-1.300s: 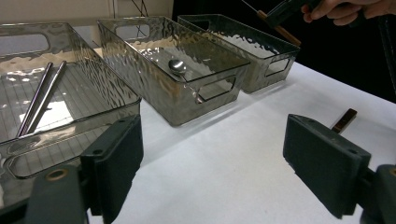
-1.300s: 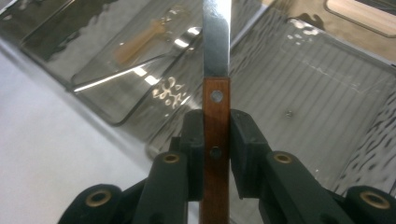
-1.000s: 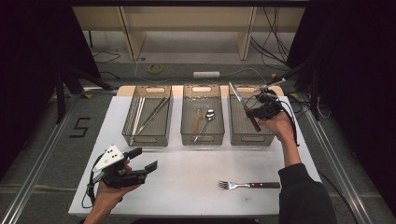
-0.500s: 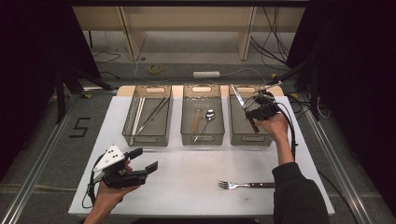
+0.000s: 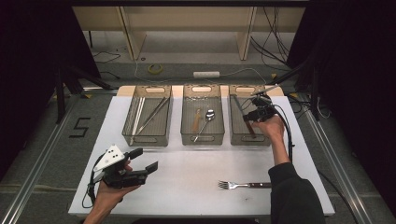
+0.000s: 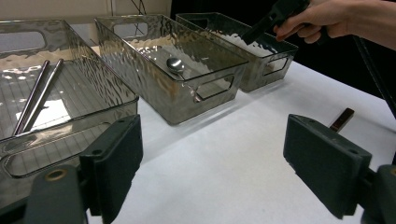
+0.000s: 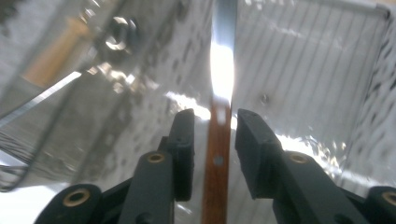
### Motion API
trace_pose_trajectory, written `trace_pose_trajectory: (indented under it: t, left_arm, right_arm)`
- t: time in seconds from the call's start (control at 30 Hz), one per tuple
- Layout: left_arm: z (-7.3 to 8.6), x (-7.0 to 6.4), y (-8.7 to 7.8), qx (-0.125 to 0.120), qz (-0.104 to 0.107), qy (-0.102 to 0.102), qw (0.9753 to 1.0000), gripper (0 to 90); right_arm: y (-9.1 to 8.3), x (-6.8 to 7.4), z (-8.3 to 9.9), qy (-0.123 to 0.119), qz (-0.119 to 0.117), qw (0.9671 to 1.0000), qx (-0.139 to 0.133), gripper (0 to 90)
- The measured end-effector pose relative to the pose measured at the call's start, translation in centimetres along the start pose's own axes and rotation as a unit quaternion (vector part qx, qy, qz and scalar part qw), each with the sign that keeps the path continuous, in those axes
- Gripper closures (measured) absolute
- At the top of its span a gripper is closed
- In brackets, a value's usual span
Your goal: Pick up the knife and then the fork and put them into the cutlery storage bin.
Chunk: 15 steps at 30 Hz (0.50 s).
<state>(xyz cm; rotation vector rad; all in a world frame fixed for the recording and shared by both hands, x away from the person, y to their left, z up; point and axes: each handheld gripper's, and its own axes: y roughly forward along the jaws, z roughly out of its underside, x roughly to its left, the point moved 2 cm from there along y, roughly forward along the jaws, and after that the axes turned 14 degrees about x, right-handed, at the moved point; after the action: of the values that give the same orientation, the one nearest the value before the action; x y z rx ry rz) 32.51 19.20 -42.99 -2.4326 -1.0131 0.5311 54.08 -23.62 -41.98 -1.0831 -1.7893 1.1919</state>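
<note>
Right claw (image 7: 212,126) is opened a little around the knife (image 7: 218,154), which is lying in the right bin (image 5: 266,136). It should be lifted straight out, so nothing is bumped.

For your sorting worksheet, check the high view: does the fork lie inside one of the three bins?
No. The fork lies on the bare white table, in front of the bins and apart from them.

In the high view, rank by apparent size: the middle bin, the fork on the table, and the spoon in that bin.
Largest to smallest:
1. Middle bin, clearly the biggest.
2. Fork and spoon: they look about equal in length, and the sleeve covers the end of the fork's handle, so I won't rank them.
</note>
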Motion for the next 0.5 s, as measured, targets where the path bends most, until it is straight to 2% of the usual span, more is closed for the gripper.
trace_pose_trajectory:
  t: [0.1, 0.23, 0.3, 0.4, 0.5]
  left_arm:
    - [0.0, 0.0, 0.0, -0.001, -0.002, -0.001, 1.0, 19.3]
    - [0.0, 0.0, 0.0, -0.001, -0.002, -0.001, 1.0, 19.3]
    - [0.0, 0.1, 0.0, -0.002, -0.002, -0.001, 1.0, 19.3]
    - [0.0, 0.1, 0.0, -0.003, -0.003, -0.003, 1.0, 19.3]
    - [0.0, 0.2, -0.1, -0.004, -0.003, -0.005, 1.0, 19.3]
  right_arm:
    - [-0.9, 0.1, 0.0, -0.003, -0.025, 0.9995, -0.021, 60.5]
    - [-1.8, 0.7, 0.5, -0.04, -0.02, 0.9988, -0.023, 52.4]
    - [-2.4, 1.0, 1.0, -0.057, -0.032, 0.9975, -0.026, 48.1]
    - [-3.2, 1.6, 1.7, -0.084, -0.045, 0.9951, -0.027, 43.4]
    - [-4.1, 2.5, 2.7, -0.117, -0.058, 0.9909, -0.032, 39.7]
